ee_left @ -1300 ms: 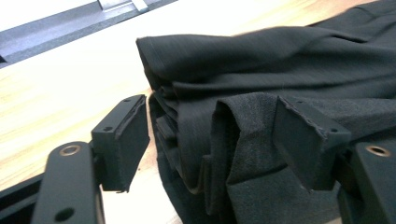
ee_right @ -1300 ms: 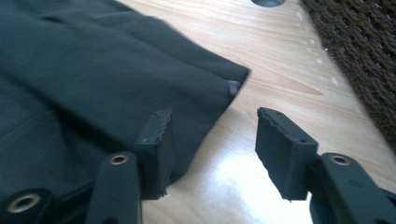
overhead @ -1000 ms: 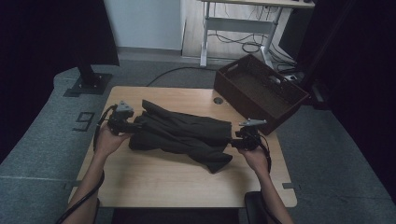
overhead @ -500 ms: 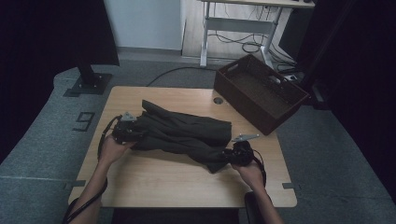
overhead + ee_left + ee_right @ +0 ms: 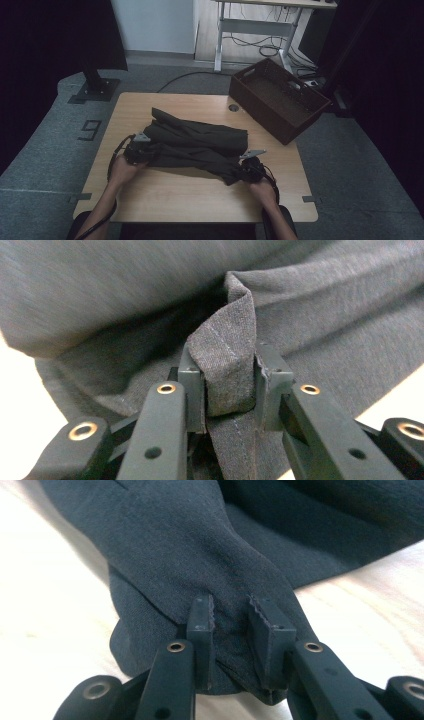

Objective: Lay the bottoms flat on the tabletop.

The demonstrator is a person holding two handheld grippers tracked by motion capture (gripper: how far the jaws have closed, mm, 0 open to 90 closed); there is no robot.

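Note:
A dark, crumpled garment [image 5: 195,142] lies across the middle of the wooden table [image 5: 200,200]. My left gripper [image 5: 142,150] is at its left end. Its jaws have just been closing, and in the left gripper view the left gripper [image 5: 229,385] pinches an upright fold of the grey cloth [image 5: 125,290] between its pads. My right gripper [image 5: 241,170] is at the garment's near right corner. Its jaws have also just been closing; in the right gripper view the right gripper [image 5: 231,625] squeezes a bunched end of the dark cloth [image 5: 175,540] against the tabletop.
A dark brown open box [image 5: 277,100] sits on the table's far right corner, partly over the edge. A small round hole [image 5: 234,107] is in the tabletop near it. Bare wood runs along the near edge. A desk frame [image 5: 255,30] with cables stands behind.
Both hands have sunk onto the garment. The right gripper slid toward the near right corner, the left dropped at the left end. Both sets of jaws closed on cloth.

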